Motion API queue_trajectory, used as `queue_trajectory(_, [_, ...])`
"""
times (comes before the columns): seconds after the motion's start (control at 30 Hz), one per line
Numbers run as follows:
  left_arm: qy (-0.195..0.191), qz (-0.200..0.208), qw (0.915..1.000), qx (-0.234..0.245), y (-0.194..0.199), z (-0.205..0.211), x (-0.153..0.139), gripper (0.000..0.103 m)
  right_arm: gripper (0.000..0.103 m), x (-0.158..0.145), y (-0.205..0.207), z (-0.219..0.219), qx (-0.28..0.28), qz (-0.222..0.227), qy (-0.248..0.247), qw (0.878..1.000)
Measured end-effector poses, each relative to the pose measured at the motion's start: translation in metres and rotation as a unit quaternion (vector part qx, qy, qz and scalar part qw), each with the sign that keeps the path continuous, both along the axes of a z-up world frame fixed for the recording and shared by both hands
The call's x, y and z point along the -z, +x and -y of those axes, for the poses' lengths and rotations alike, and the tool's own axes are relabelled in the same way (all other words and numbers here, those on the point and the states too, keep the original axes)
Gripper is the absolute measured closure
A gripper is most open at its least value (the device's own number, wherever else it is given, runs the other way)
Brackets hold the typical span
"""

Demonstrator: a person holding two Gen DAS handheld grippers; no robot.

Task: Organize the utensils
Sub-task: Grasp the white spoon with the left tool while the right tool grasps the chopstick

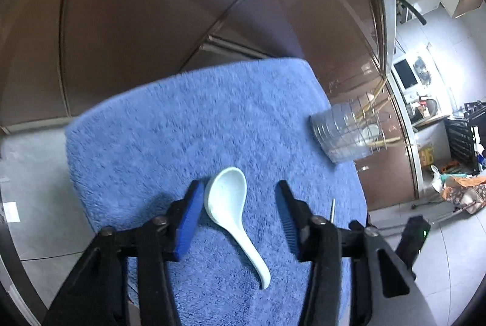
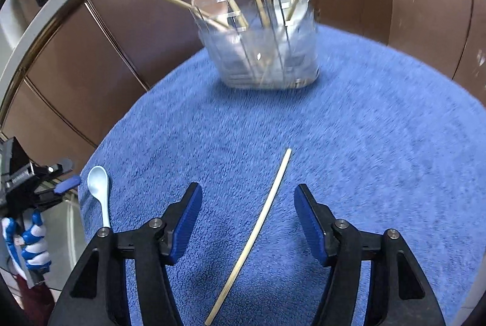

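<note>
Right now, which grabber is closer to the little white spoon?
Left. The left gripper has the white spoon lying between its open fingers on the blue towel. The right gripper is off to the side, straddling a chopstick instead.

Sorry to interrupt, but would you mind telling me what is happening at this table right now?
A person with a claw in each hand is sorting utensils on a blue towel. The left claw is open around a pale blue soup spoon, not gripping it. The right claw is open over a single wooden chopstick lying flat. A clear divided holder at the far edge already contains several chopsticks and spoons.
</note>
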State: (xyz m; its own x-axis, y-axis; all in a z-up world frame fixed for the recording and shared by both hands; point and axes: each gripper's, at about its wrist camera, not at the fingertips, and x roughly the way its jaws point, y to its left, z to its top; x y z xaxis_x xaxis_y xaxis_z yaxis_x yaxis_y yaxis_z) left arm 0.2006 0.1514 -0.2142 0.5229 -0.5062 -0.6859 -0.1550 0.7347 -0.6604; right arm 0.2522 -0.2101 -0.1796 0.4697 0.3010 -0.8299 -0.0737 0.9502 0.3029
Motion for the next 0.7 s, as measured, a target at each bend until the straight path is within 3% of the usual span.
queue_trajectory(0.13, [0.006, -0.014, 0.9999, 0.004, 0.005, 0.002, 0.012, 0.067, 0.050, 0.007, 0.013, 0.007, 0.003, -0.030, 0.007, 1.000])
queue_trajectory(0.33, [0.014, -0.033, 0.9993, 0.013, 0.015, 0.007, 0.025, 0.075, 0.073, 0.018, 0.035, 0.009, -0.001, -0.073, -0.005, 0.997])
queue_trajectory(0.47, [0.022, -0.035, 0.9990, 0.018, 0.020, 0.008, 0.028, 0.080, 0.078, 0.027, 0.055, 0.004, 0.000, -0.094, -0.035, 0.995])
queue_trajectory(0.57, [0.037, -0.039, 0.9982, 0.026, 0.025, 0.013, 0.029, 0.088, 0.088, 0.035, 0.067, 0.000, -0.003, -0.111, -0.044, 0.993])
queue_trajectory(0.7, [0.070, -0.034, 0.9961, 0.041, 0.028, 0.019, 0.027, 0.094, 0.093, 0.038, 0.076, -0.012, -0.018, -0.121, -0.075, 0.990])
